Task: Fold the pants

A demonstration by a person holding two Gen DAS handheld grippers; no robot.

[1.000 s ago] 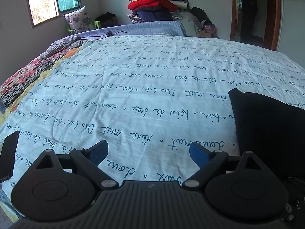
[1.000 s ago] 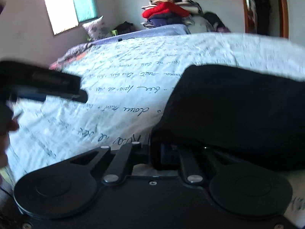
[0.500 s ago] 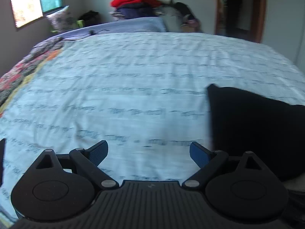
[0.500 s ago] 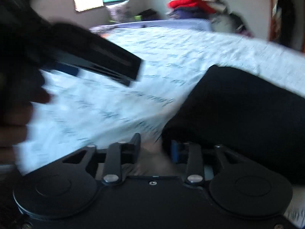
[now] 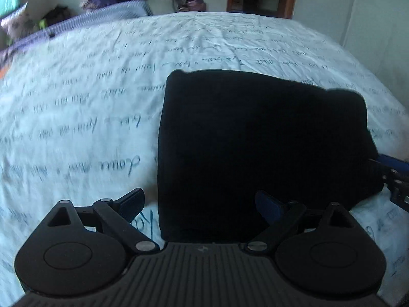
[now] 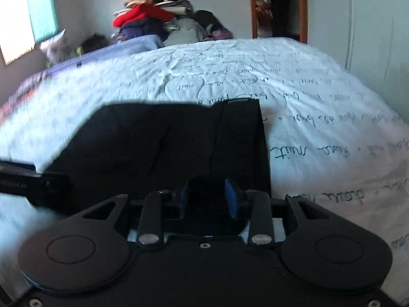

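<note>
Folded black pants (image 5: 255,138) flat on bed (image 5: 76,97); left gripper (image 5: 199,202) jaws spread, right gripper (image 6: 207,197) pinching pants' edge.

The only writing is dark cursive script printed in rows across the pale bedspread (image 6: 319,97), upside down to both cameras. One word near the right wrist camera seems to read "nuit" (image 6: 288,152); the rest is too blurred

black pants (image 5: 255,138) lie folded into a flat rectangle on the bedspread (image 5: 76,117).
</note>
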